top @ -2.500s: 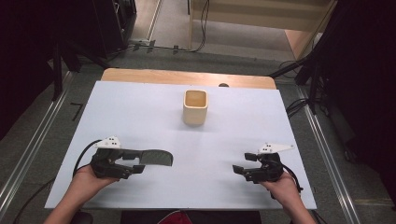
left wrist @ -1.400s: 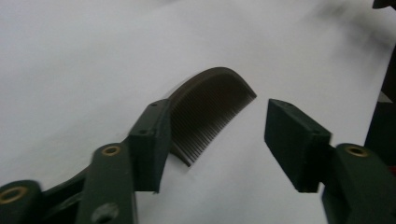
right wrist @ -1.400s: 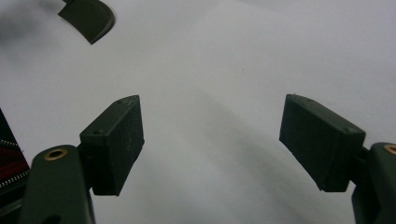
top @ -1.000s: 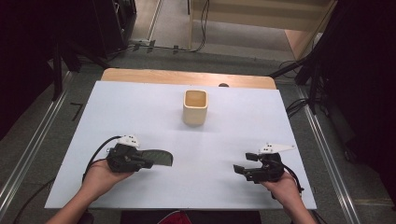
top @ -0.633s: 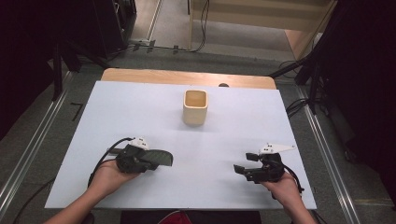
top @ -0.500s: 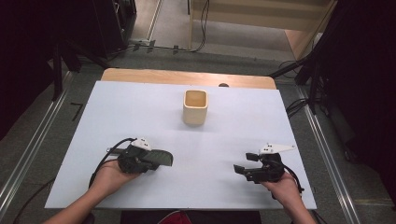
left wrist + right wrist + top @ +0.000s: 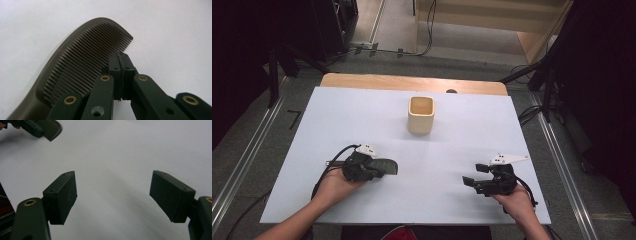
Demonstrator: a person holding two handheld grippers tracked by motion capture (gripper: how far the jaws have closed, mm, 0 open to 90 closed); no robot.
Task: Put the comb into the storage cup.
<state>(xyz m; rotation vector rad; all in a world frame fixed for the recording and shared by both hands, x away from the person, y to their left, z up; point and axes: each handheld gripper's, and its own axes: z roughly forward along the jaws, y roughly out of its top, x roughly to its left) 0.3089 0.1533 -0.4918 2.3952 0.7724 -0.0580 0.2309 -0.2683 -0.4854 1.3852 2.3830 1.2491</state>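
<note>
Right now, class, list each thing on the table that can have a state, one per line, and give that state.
Comb: lying flat on the sheet, teeth under the left gripper's tips.
Cup: upright, open at the top, nothing visible inside.
Left gripper: jaws closed together, tips over the comb's teeth; whether they pinch it cannot be told.
Right gripper: jaws wide apart, holding nothing, low over the sheet.

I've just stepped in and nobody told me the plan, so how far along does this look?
Early. Nothing sits in the beige cup as far as the high view shows. In hand: the left gripper has its jaws shut at the toothed edge of the dark comb, which lies on the white table. The right gripper waits open. Lifting, presumably toward the cup, is left.
</note>
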